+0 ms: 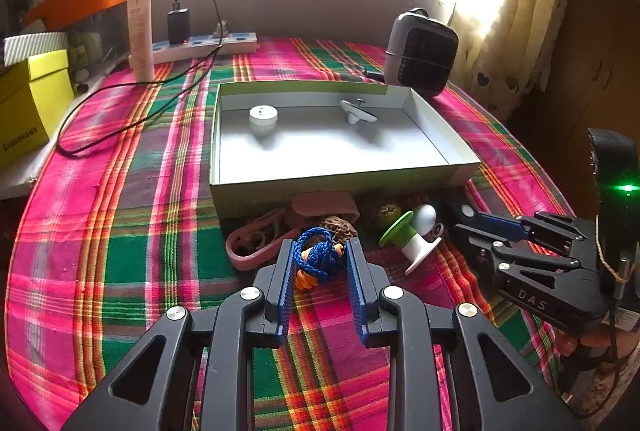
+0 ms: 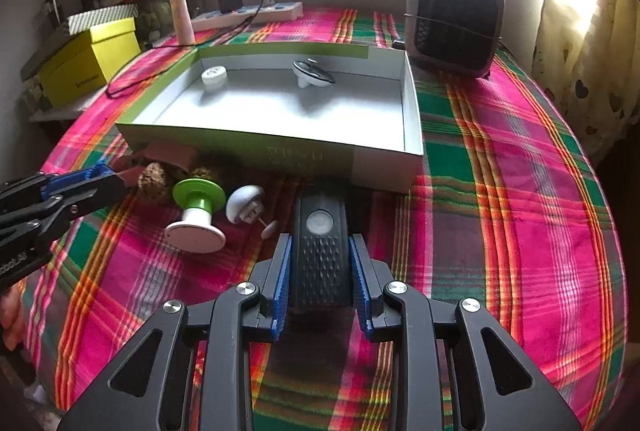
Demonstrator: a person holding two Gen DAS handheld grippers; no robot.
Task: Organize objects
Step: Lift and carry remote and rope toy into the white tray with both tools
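My left gripper [image 1: 320, 251] is shut on a bundle of blue cord with orange bits [image 1: 318, 257], low over the plaid cloth. My right gripper [image 2: 320, 247] is shut on a black ribbed torch-like device [image 2: 320, 251] with a round grey button. Ahead of both lies an open shallow cardboard box [image 1: 340, 179] [image 2: 280, 151]; inside it sit a white round cap [image 1: 263, 115] [image 2: 214, 75] and a small white top-shaped piece [image 1: 357, 110] [image 2: 311, 72]. In front of the box lie a green-and-white spool [image 1: 408, 235] [image 2: 198, 209], a white knob [image 2: 245, 203], pink bands [image 1: 248, 243] and brown lumps [image 2: 154, 179].
A grey heater [image 1: 420, 51] [image 2: 454, 23] stands behind the box on the right. A power strip with a black charger and cable [image 1: 192, 39], a tall tube [image 1: 141, 35] and yellow boxes [image 1: 32, 103] line the back left. A curtain [image 1: 508, 11] hangs on the right.
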